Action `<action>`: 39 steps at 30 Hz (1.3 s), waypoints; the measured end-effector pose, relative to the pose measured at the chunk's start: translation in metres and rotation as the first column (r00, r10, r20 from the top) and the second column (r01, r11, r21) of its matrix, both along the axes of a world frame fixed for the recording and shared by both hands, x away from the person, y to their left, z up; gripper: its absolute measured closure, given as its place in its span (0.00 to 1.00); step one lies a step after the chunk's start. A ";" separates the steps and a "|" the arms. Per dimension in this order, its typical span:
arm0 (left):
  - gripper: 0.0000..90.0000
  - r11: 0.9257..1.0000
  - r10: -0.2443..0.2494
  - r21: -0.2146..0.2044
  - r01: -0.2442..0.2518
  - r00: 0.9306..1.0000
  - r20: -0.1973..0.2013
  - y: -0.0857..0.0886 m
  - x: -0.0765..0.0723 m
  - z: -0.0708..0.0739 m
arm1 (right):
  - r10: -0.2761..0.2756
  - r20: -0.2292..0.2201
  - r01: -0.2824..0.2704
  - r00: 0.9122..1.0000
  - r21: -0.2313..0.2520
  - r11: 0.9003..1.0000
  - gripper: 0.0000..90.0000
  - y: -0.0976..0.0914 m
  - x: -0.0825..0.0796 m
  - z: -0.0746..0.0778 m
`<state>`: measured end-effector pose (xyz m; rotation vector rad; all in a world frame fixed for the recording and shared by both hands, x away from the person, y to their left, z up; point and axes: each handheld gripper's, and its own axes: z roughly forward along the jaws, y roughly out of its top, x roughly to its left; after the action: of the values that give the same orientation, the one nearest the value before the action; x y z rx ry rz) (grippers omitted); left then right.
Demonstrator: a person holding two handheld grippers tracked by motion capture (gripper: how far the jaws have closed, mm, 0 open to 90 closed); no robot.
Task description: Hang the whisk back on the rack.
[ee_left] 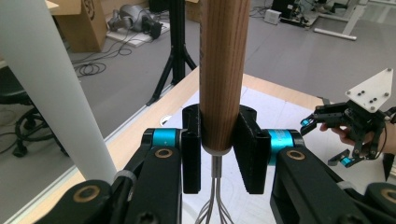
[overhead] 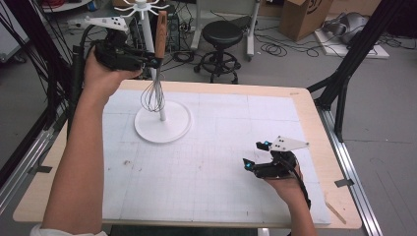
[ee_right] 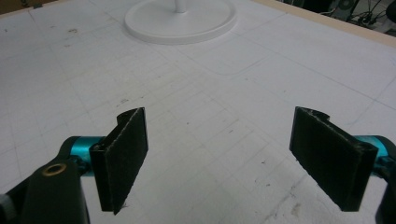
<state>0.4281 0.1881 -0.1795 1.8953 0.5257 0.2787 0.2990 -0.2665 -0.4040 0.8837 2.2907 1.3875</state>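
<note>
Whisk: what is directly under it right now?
Under the whisk, held upright by the left gripper, lies the stand's round white base, wires hanging clear above it. The wires hide part of the pole behind them.

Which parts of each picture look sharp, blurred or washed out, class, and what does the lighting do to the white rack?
High view: even, soft room light; the white rack's base nearly blends into the pale mat. Left gripper view: the whisk handle's wood grain is crisp in the left tongs, while the near white pole is a featureless blur. Right gripper view: the right tongs show slightly soft edges.
</note>
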 end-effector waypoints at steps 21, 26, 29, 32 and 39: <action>0.82 1.000 0.030 -0.001 -0.030 0.999 -0.016 0.008 0.007 -0.005 | -0.001 -0.004 0.001 1.000 -0.009 1.000 0.21 -0.001 -0.002 -0.001; 0.82 0.998 0.056 0.004 -0.056 0.998 -0.026 0.013 0.009 -0.007 | 0.000 -0.006 0.000 1.000 -0.009 1.000 0.21 -0.001 -0.001 -0.001; 0.82 0.998 0.063 0.006 -0.063 0.998 -0.022 0.015 0.009 -0.007 | 0.000 -0.006 0.000 1.000 -0.012 1.000 0.21 0.000 -0.001 -0.001; 0.81 0.998 0.059 0.000 -0.059 0.998 -0.031 0.015 0.009 -0.007 | 0.000 -0.006 0.000 1.000 -0.014 1.000 0.21 0.000 -0.002 -0.001; 0.65 0.995 0.102 0.000 -0.103 0.991 -0.086 0.021 0.007 -0.017 | -0.002 -0.003 0.002 1.000 -0.013 1.000 0.21 0.000 -0.003 -0.001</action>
<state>0.4353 0.2089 -0.1965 1.8857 0.6825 0.2634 0.2962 -0.2669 -0.4045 0.8843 2.2986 1.3696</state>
